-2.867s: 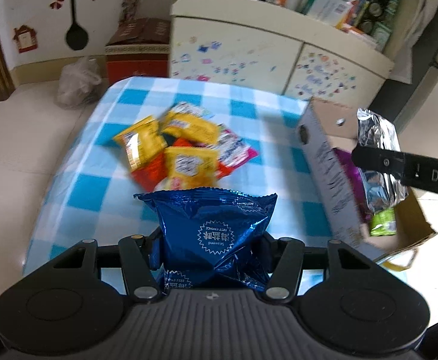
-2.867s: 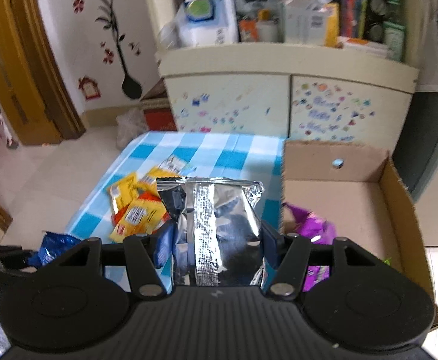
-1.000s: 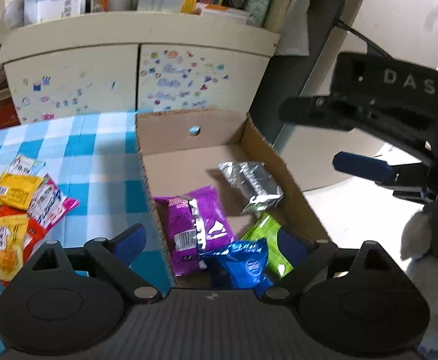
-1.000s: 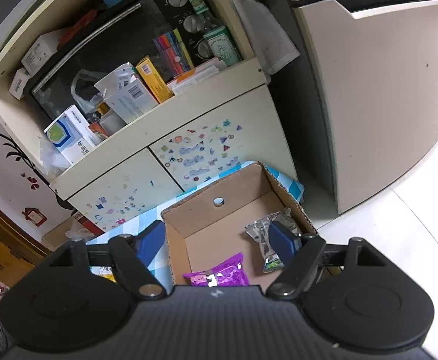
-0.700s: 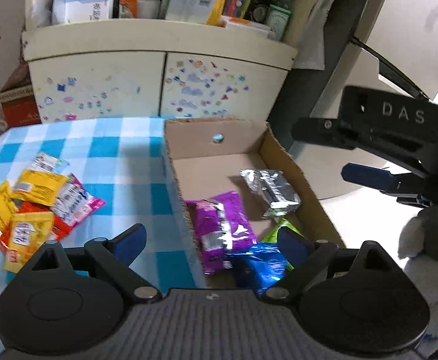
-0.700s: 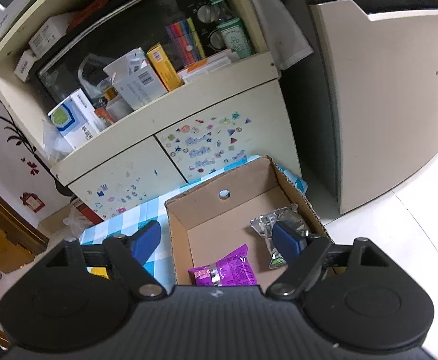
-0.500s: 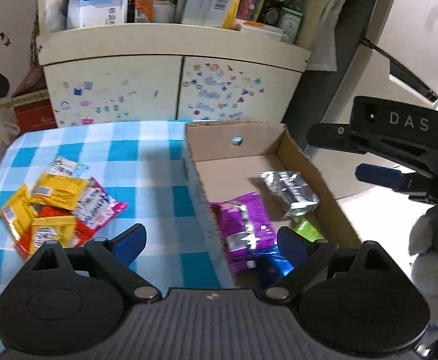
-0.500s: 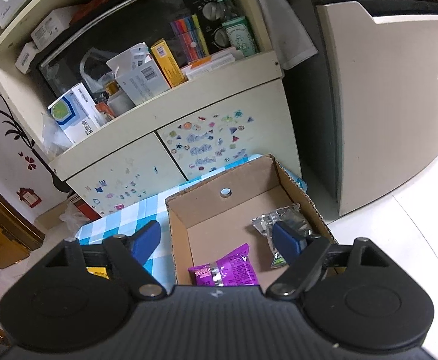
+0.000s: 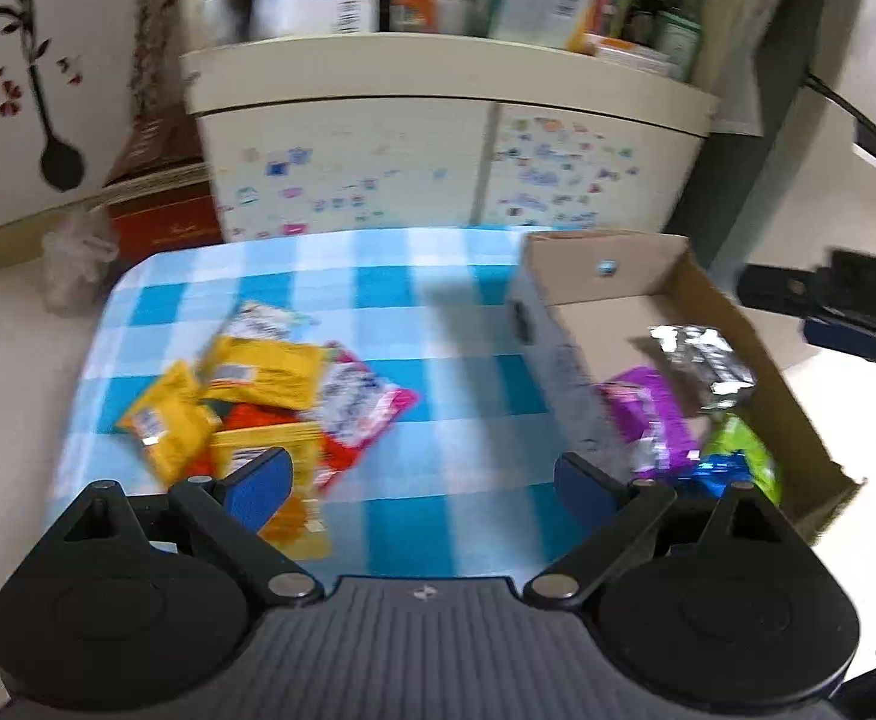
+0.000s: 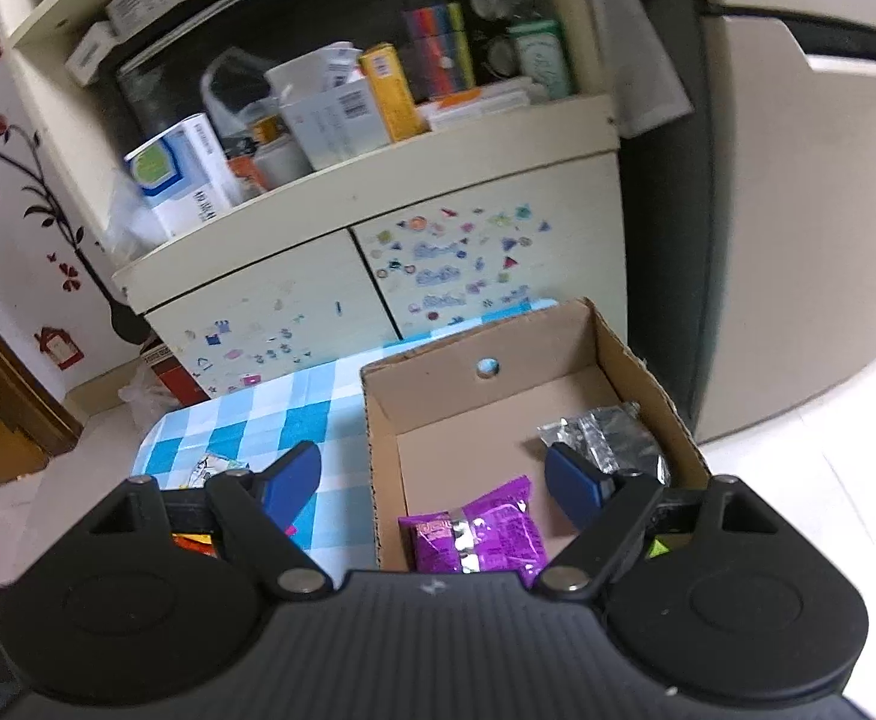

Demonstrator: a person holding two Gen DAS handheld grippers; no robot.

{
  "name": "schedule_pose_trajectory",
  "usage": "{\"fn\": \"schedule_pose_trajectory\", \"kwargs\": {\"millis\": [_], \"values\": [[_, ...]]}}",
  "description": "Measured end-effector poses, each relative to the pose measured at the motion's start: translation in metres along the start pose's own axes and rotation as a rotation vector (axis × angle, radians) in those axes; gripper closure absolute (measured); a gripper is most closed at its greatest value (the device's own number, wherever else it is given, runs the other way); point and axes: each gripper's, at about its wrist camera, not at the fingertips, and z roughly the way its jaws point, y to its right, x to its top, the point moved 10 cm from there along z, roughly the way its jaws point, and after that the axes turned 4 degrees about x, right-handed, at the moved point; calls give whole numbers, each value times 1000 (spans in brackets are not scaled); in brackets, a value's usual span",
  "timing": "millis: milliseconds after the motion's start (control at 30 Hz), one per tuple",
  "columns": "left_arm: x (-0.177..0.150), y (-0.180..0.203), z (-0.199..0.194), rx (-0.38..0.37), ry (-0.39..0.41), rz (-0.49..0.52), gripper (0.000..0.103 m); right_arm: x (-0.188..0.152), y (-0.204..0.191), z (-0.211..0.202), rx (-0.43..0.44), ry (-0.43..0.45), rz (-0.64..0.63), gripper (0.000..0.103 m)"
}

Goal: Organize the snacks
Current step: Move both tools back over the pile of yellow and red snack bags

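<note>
A pile of yellow, red and pink-white snack packets (image 9: 258, 390) lies on the blue checked tablecloth (image 9: 438, 300). My left gripper (image 9: 420, 483) hovers open and empty above the cloth, just right of the pile. The cardboard box (image 9: 606, 252) stands at the table's right end. In it lie a silver packet (image 9: 702, 366), a purple one (image 9: 648, 420), a blue one (image 9: 720, 468) and a green one (image 9: 744, 444). My right gripper (image 10: 435, 477) is open and empty over the box's (image 10: 480, 360) near left wall, above the purple packet (image 10: 474, 534), left of the silver packet (image 10: 606, 432).
A cream cabinet (image 9: 438, 150) with stickers and a cluttered shelf stands behind the table. A red box (image 9: 162, 222) and a plastic bag (image 9: 72, 258) sit on the floor at the left. A dark gap and a white fridge (image 10: 798, 240) lie right of the box.
Both grippers held packets earlier; the blue and silver ones now lie in the box. My left gripper has swung left from the box toward the pile. The right gripper rolled slightly and widened a little.
</note>
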Motion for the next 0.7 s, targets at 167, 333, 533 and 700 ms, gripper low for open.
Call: {"fn": "schedule_pose_trajectory", "kwargs": {"millis": [167,333,533,700], "values": [[3,-42,-1,37,-9,-63,6,-5,-11,5,13,-16,-28,21],[3,-76,1,59,-16,-128,6,-11,-26,9,34,-18,-81,21],[-3,-89,13,65,-24,-121,6,-24,-50,17,76,-45,-155,21],[-13,-86,32,51,-56,-103,6,-41,-69,24,88,-85,-233,21]]}}
